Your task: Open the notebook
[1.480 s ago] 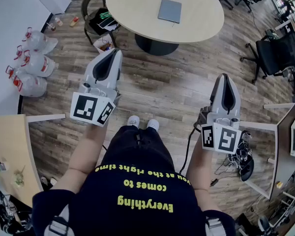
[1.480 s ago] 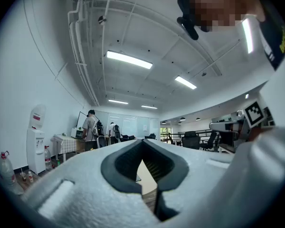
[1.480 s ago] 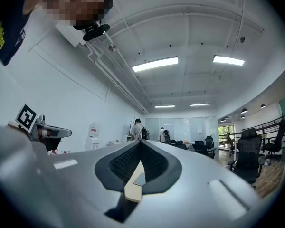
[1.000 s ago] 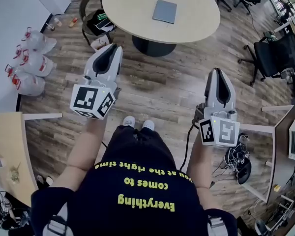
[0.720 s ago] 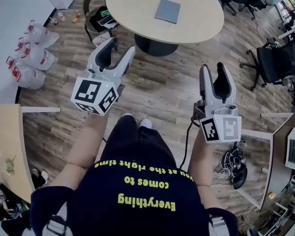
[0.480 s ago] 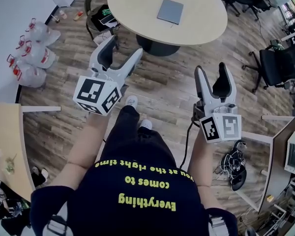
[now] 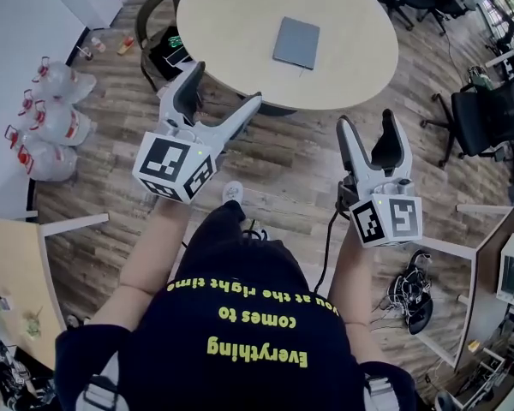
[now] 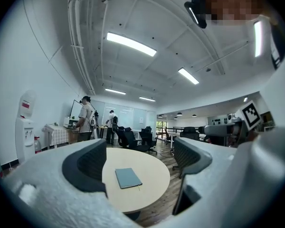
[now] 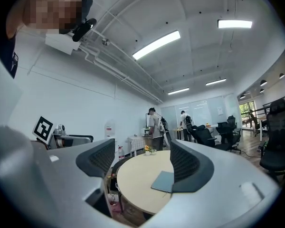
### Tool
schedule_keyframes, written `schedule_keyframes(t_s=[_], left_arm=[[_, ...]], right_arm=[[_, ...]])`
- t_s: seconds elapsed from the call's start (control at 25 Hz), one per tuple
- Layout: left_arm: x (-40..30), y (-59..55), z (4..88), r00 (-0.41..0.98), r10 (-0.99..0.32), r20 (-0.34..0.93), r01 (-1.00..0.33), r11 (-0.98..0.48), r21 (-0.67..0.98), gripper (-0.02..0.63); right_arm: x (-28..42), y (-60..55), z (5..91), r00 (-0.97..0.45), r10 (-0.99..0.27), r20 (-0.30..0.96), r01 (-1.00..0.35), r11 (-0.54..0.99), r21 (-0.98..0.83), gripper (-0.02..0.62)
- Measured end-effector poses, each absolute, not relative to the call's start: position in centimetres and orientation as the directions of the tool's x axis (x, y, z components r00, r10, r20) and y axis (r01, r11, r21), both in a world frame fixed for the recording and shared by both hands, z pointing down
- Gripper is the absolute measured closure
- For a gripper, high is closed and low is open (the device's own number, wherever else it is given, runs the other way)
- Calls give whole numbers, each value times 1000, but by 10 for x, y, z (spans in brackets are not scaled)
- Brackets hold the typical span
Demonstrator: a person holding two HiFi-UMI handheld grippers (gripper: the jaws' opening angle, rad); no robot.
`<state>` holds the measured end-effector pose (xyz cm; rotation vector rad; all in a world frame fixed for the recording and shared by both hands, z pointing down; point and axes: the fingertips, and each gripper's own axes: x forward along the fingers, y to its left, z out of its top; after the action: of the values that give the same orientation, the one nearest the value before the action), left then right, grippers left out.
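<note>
Left hand-held gripper (image 7: 226, 82) opening, empty; notebook (image 7: 295, 43) well ahead.

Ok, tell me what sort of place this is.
Probably an open-plan office or workshop: a round pale-wood meeting table bearing a flat grey notebook, black wheeled office chairs, and long ceiling strip lights.

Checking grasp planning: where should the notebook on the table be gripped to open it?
Probably pinch the cover alone at a free edge of the notebook, coming in low from the near side of the table: it lies flat, closed and thin. Which edge is the spine I cannot tell.
</note>
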<state>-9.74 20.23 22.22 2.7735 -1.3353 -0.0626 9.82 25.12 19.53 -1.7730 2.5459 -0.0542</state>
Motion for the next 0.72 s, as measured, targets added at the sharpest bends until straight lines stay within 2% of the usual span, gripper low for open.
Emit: schedule_keyframes(t_s=[0.44, 0.72], left_arm=[[-125, 96, 222, 659, -752, 2, -751, -658, 55, 156], [-112, 53, 236, 657, -753, 27, -753, -655, 73, 156]], right_arm=[[65, 156, 197, -295, -955, 9, -954, 295, -46, 235], [79, 114, 211, -292, -955, 47, -956, 289, -51, 239]])
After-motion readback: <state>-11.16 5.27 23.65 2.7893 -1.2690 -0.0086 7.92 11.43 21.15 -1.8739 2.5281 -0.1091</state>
